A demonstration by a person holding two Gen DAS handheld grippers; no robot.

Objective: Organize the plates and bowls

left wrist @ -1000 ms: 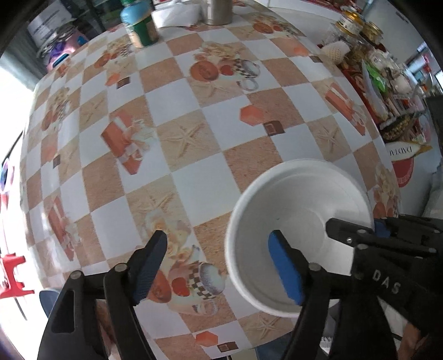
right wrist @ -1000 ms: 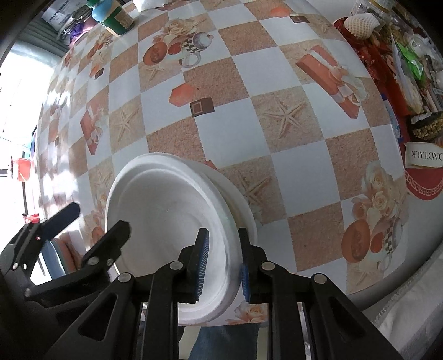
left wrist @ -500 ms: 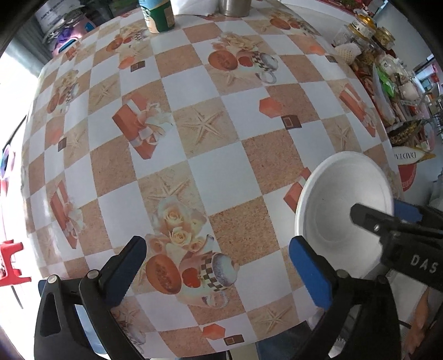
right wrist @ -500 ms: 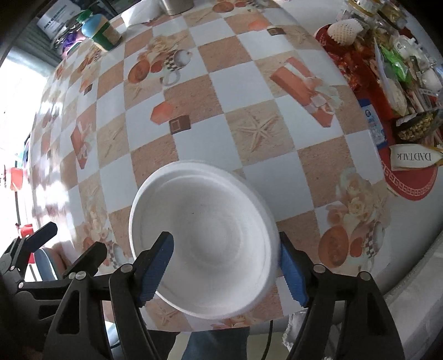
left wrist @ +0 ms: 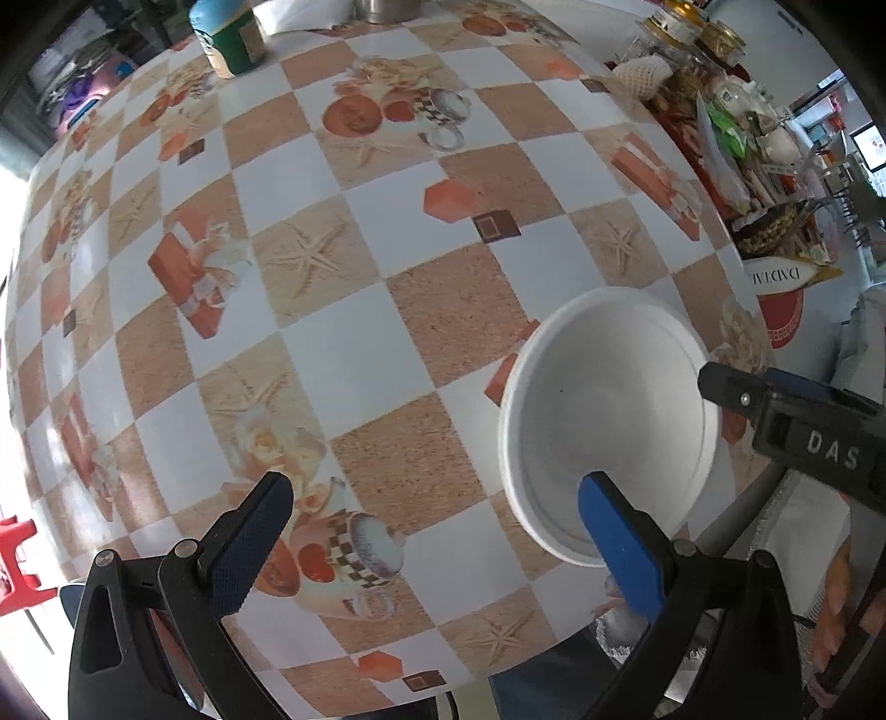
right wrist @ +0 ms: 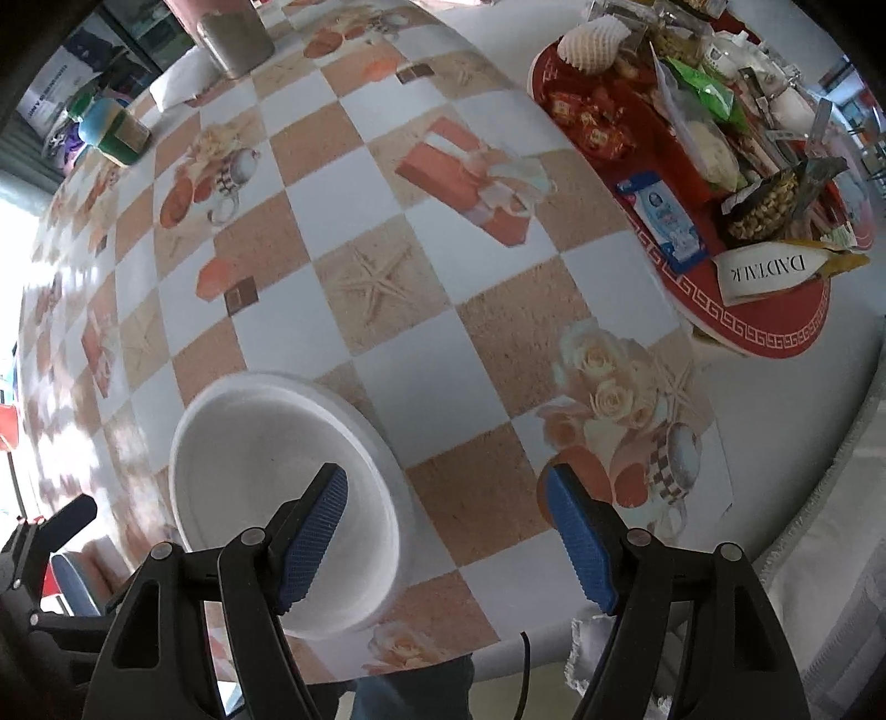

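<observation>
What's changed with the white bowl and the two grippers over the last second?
The right gripper, which pinched the white bowl's rim a second ago, has let go and shifted right; its fingers stand wide apart. The bowl rests near the table edge. The left gripper stayed open, holding nothing.

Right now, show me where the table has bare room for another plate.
Bare cloth runs from the white bowl at the near edge up to the green jar and metal cup at the far end. The right edge is crowded: red tray heaped with snacks.
</observation>
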